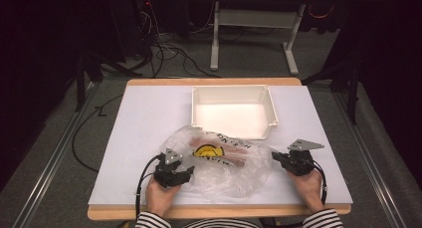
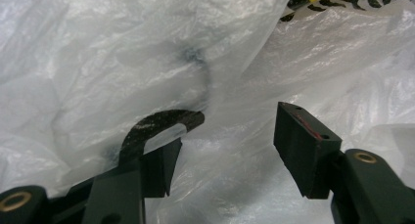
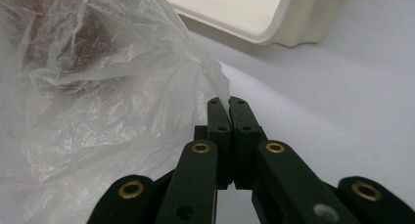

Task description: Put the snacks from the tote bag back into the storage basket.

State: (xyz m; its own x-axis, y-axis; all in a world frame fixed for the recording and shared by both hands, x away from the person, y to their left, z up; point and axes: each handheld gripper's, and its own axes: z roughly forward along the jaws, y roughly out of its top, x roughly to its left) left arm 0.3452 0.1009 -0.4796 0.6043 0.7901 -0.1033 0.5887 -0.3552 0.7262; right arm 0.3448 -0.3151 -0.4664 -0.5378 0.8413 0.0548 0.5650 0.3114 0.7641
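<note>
A clear plastic bag [image 1: 224,163] is lying just in front of the white bin [image 1: 234,111] — nothing is sitting inside the bin yet. The right gripper [image 3: 228,102] is pinching the bag's edge, jaws pressed together, while the left gripper [image 2: 230,136] is hovering spread against the film; the lifting remains ahead.

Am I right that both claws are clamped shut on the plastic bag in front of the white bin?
Not quite. The right claw is shut on the plastic bag's edge, as the right gripper view shows. But the left claw is open, its jaws apart against the bag in the left gripper view. The white bin part is right.
</note>
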